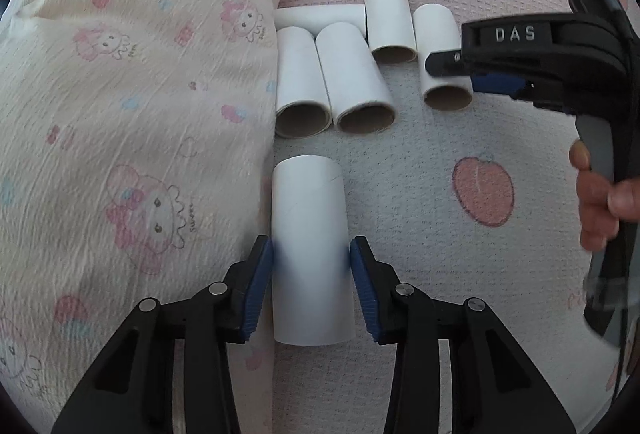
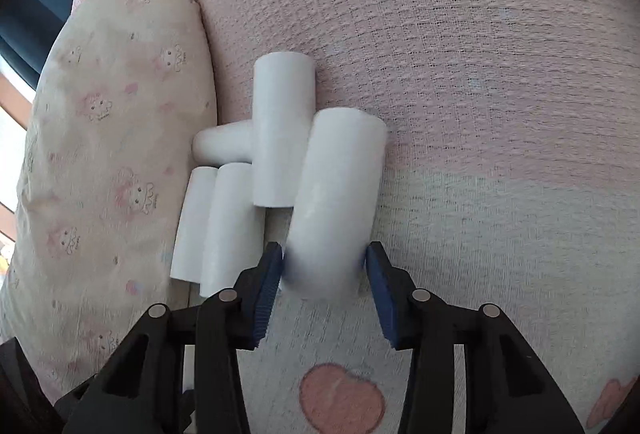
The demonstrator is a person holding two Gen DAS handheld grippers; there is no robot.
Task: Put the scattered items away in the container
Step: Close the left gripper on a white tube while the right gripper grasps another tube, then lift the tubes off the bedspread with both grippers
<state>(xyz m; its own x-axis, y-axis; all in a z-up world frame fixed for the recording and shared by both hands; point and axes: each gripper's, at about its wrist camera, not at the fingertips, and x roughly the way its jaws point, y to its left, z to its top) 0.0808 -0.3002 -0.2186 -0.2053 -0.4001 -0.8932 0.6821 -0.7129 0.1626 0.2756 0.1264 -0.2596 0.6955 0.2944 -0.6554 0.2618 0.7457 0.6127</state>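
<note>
Several white cardboard tubes lie on a pink patterned bed sheet [image 1: 460, 137]. My left gripper [image 1: 311, 254] is shut on one white tube [image 1: 308, 218] that points away from me, beside the pillow. My right gripper [image 2: 324, 262] is shut on the near end of another white tube [image 2: 336, 189], the rightmost of the group; in the left wrist view this gripper [image 1: 452, 67] comes in from the right across that tube [image 1: 440, 45]. The other tubes [image 1: 344, 73] lie side by side against the pillow. No container is in view.
A cream pillow [image 1: 120, 113] with pink cartoon prints fills the left side and also shows in the right wrist view [image 2: 104, 153]. The person's hand [image 1: 600, 193] holds the right gripper's handle at the right edge. Bare sheet [image 2: 500, 153] lies to the right of the tubes.
</note>
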